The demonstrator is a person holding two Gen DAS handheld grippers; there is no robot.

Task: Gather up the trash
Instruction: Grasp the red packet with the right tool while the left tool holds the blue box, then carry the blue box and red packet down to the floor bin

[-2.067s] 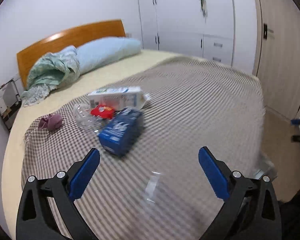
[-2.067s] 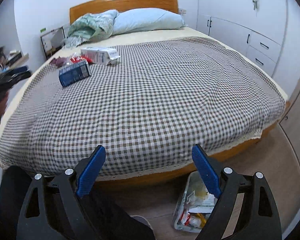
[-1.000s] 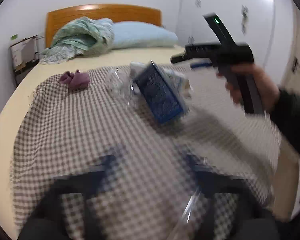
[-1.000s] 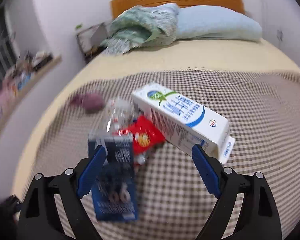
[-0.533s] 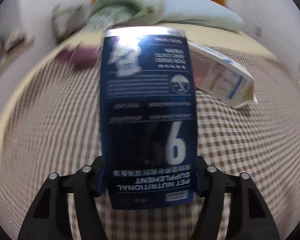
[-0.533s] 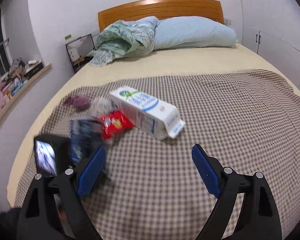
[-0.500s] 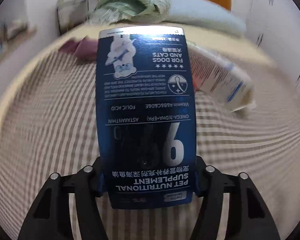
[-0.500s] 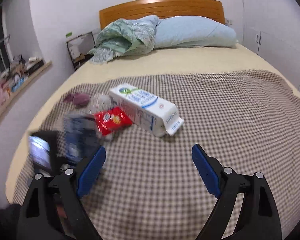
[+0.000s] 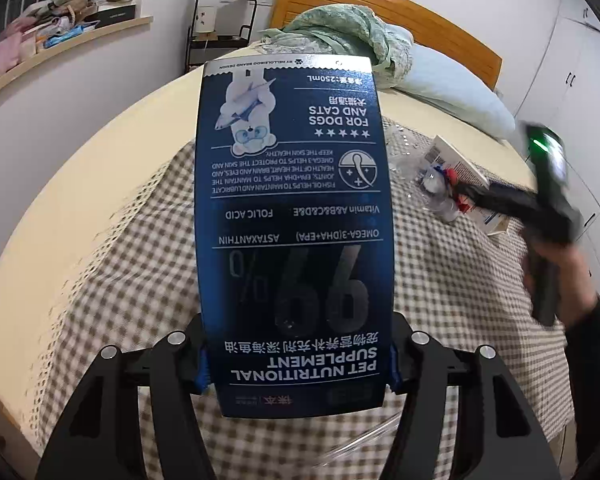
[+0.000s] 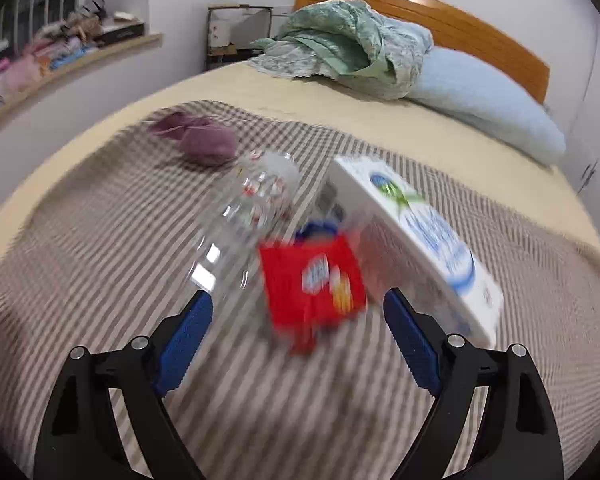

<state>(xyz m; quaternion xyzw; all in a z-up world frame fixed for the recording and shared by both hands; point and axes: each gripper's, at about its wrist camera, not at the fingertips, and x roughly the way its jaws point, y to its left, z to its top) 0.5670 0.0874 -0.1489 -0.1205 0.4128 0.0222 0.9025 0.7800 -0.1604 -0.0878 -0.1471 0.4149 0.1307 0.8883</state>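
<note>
My left gripper (image 9: 298,364) is shut on a dark blue pet supplement box (image 9: 294,216) and holds it up above the checked blanket (image 9: 100,272). My right gripper (image 10: 298,336) is open, just short of a red snack packet (image 10: 312,280). A clear plastic bottle (image 10: 252,208) lies to the packet's left. A white milk carton (image 10: 416,240) lies to its right. In the left wrist view the right gripper (image 9: 540,216) shows blurred at the right, by the bottle (image 9: 436,188) and the carton (image 9: 460,168).
A purple cloth (image 10: 204,136) lies beyond the bottle. A green quilt (image 10: 348,44) and a blue pillow (image 10: 488,104) lie at the wooden headboard (image 10: 440,8). A shelf with clutter (image 10: 60,60) runs along the left wall. A clear plastic bag edge (image 9: 364,440) shows under the left gripper.
My right gripper has moved in close to the red packet, bottle and carton. My left gripper still holds the blue box and has swung left, away from the other trash.
</note>
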